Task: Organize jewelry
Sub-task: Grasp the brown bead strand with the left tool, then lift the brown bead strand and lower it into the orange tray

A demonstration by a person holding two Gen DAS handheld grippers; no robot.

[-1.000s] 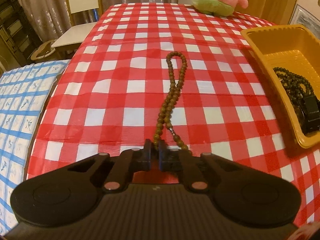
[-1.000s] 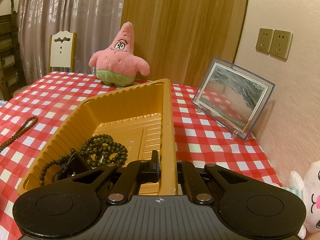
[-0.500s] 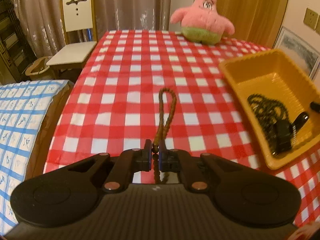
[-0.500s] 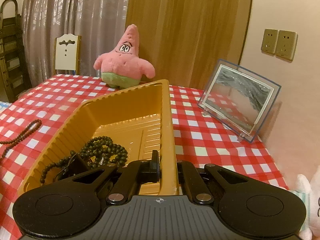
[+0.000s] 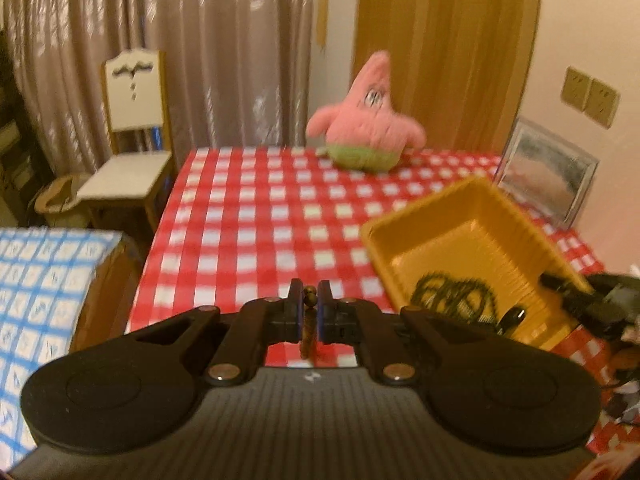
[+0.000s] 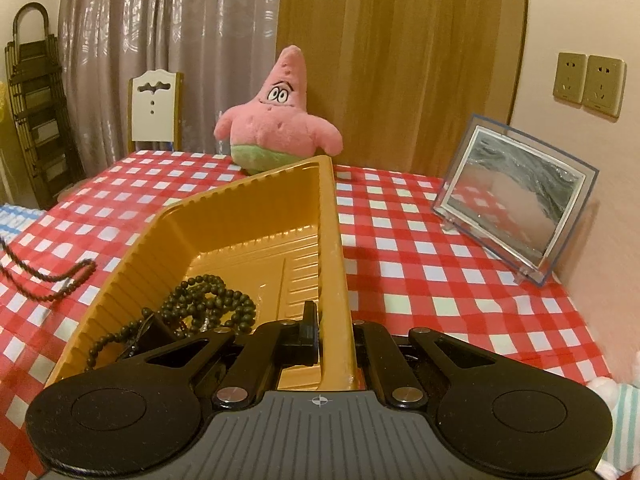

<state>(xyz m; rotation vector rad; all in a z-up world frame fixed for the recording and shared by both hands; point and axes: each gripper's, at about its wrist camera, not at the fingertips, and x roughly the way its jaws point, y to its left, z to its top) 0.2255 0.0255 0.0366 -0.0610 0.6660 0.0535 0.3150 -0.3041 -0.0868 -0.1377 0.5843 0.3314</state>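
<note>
The left hand-held gripper (image 5: 310,308), at lower centre, is clamping the brown bead strand (image 5: 308,322) dangling over the surface while the right hand-held gripper (image 6: 334,336) is pinching the yellow tray (image 6: 256,236) rim, so carry slowly, clearing the near wall.

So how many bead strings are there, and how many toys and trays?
Bead strings: 2 (brown beads in the left claw, dark beads in the tray)
Pink star toys: 1
Yellow trays: 1
Total: 4
</note>
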